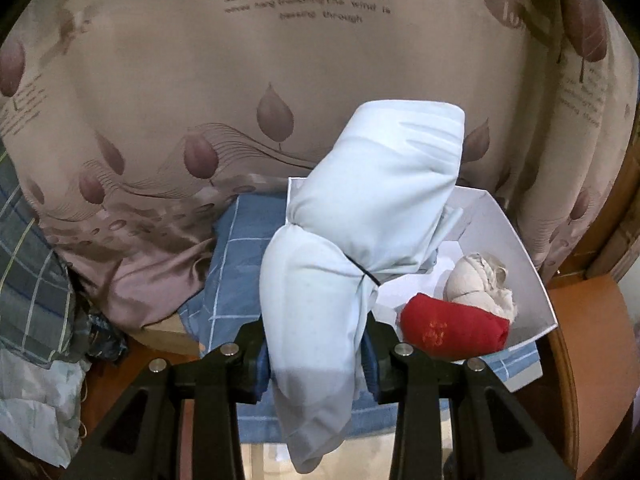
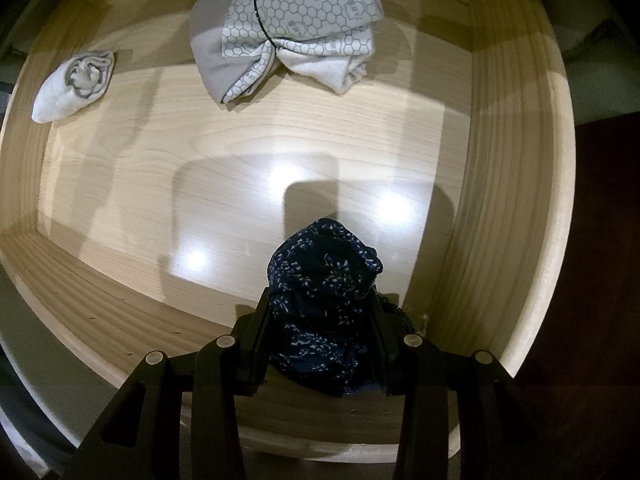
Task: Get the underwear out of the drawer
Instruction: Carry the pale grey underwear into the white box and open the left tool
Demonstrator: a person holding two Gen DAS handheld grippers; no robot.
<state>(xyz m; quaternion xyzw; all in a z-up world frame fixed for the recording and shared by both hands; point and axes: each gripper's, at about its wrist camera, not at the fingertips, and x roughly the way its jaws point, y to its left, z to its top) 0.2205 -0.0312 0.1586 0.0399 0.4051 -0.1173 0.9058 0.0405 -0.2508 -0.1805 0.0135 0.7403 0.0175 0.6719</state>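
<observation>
The left hand-held gripper (image 1: 316, 354) is clamped on a pale blue rolled underwear bundle (image 1: 360, 240), which stands up between its two fingers and is cinched around the middle by a thin black elastic band (image 1: 366, 272). The bundle hangs in front of a white cardboard box (image 1: 516, 240), covering that box's left part. Inside the box, at its near right corner, lies a red rolled garment (image 1: 452, 328) with a small gold mark, and a cream rolled garment (image 1: 482, 280) touches it just behind. The box rests on a blue checked bedsheet (image 1: 240, 248). Behind the box hangs a beige curtain (image 1: 200, 92) printed with brown leaves and lettering. Left of the box, a dark plaid cloth (image 1: 28, 264) is heaped.

The right hand-held gripper (image 2: 322, 332) is closed on a navy underwear bundle with white speckles (image 2: 324, 288), gripped between both fingers above the near wall of the light wooden drawer (image 2: 500, 240). On the drawer floor, at the far side from the gripper, lies a grey-and-white honeycomb-patterned underwear bundle (image 2: 292, 32), tied across its middle with a black band. In the far left corner of the drawer, well apart from the honeycomb bundle, sits a small white-and-grey rolled sock (image 2: 74, 84). Bright light spots and the gripper's shadow fall on the drawer floor between the navy bundle and the honeycomb one.
</observation>
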